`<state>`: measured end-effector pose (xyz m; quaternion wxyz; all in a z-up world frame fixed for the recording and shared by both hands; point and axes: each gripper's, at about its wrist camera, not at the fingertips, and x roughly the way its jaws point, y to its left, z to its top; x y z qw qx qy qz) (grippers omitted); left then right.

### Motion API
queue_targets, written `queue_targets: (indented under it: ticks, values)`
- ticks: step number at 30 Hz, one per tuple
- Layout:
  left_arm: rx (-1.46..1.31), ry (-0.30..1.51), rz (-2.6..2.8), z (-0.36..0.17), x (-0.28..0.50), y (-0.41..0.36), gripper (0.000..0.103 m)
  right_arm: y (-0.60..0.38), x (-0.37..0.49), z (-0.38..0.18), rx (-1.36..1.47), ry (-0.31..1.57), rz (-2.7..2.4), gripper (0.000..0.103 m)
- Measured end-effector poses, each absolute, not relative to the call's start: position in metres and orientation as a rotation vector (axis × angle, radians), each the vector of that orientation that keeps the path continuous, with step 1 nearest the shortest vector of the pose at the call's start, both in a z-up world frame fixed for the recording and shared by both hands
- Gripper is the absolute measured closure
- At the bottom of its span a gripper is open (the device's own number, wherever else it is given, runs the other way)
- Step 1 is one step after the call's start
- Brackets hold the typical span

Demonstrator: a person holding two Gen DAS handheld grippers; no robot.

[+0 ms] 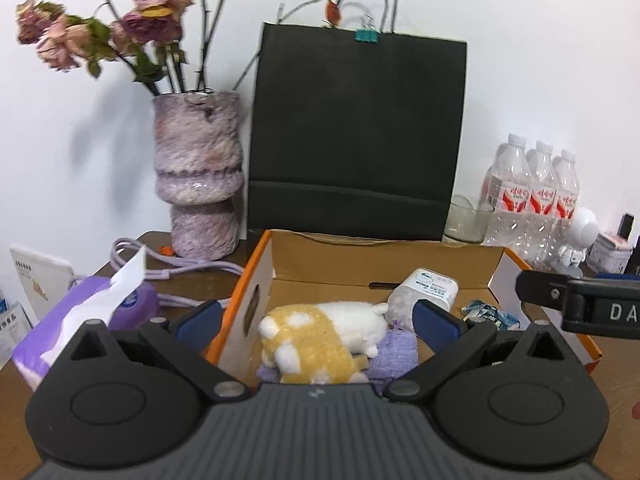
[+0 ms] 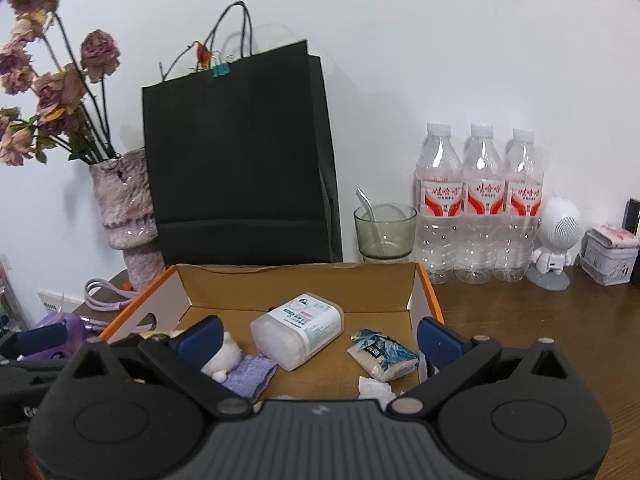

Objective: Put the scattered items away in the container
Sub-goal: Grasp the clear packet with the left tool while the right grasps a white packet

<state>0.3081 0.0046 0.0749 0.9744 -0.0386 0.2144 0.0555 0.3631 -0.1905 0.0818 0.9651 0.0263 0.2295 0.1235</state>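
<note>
An orange-edged cardboard box (image 1: 380,264) (image 2: 296,280) holds a yellow and white plush toy (image 1: 316,340), a purple cloth (image 1: 394,354) (image 2: 250,374), a clear cotton-swab case (image 1: 424,294) (image 2: 300,330), a blue and white packet (image 1: 490,314) (image 2: 382,354) and a crumpled white tissue (image 2: 374,388). My left gripper (image 1: 318,320) is open and empty, hovering over the box's near left side above the plush toy. My right gripper (image 2: 318,340) is open and empty over the box's near edge. Its arm shows at the right of the left wrist view (image 1: 580,300).
A purple tissue pack (image 1: 80,316) and a lilac cable (image 1: 176,268) lie left of the box. Behind stand a black paper bag (image 1: 356,136) (image 2: 240,160), a vase of dried roses (image 1: 200,176), a glass (image 2: 384,232), three water bottles (image 2: 480,204), a white robot figurine (image 2: 556,248) and a tin (image 2: 610,256).
</note>
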Motion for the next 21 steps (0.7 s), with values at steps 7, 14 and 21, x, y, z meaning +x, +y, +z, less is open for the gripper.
queue_targets:
  ticks: [7, 14, 21]
  values:
    - [-0.109, 0.420, 0.121, 0.087, 0.278, 0.020, 0.000, -0.198, 0.336, 0.085, 0.052, 0.468, 0.243, 0.000]
    - [-0.114, 0.422, 0.096, 0.097, 0.236, 0.027, 0.000, -0.222, 0.296, 0.091, 0.118, 0.470, 0.238, 0.000]
    - [-0.083, 0.461, 0.102, 0.081, 0.199, 0.036, 0.000, -0.227, 0.255, 0.081, 0.049, 0.494, 0.217, 0.000]
